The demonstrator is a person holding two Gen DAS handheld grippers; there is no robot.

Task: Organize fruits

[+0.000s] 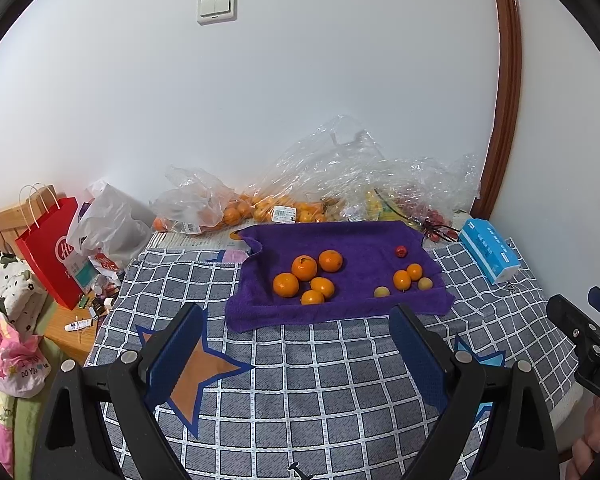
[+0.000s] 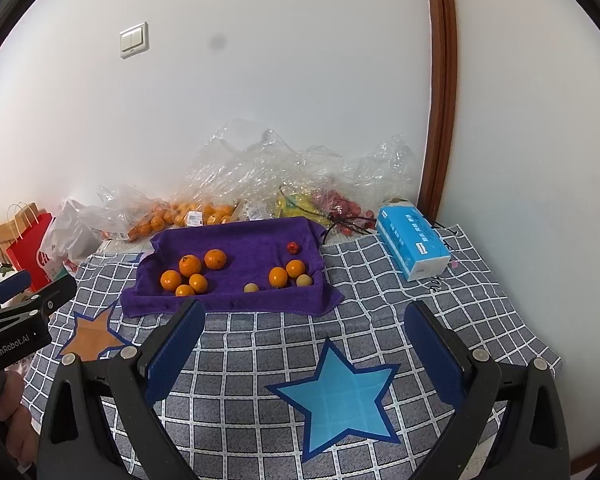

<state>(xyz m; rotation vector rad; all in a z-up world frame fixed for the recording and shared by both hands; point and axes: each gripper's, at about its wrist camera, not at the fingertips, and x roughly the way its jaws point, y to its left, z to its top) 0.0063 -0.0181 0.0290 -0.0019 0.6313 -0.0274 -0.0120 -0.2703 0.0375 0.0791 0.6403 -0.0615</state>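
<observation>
Far left: a red paper bag [image 1: 50, 252] and a white plastic bag [image 1: 108, 224] stand at the edge of the checked cloth [image 1: 320, 380] we work over.
Left claw [image 1: 296, 356]: spread wide and empty, poised above the checked cloth short of the purple towel [image 1: 340, 236].
Back wall: clear bags of oranges [image 1: 236, 208] and crumpled wrap lie behind the towel, well apart from both claws.
Towel, left half: five oranges [image 1: 305, 267] huddle together, several touching.
Towel, right half: two smaller oranges [image 1: 402, 279], two pale round fruits [image 1: 381, 291] and one small red fruit [image 1: 400, 251] sit scattered nearby.
Right claw [image 2: 304, 350]: likewise spread and gripping nothing, aimed at the same towel.
Far right: a blue tissue pack [image 2: 414, 240] rests beside the towel.
Handling, as we judge it: the oranges look firm yet bruisable, round and apt to roll on the soft towel; we would close across the widest middle of one, gently. The tiny fruits look light, smooth and slippery, so they want a centred, soft pinch.
</observation>
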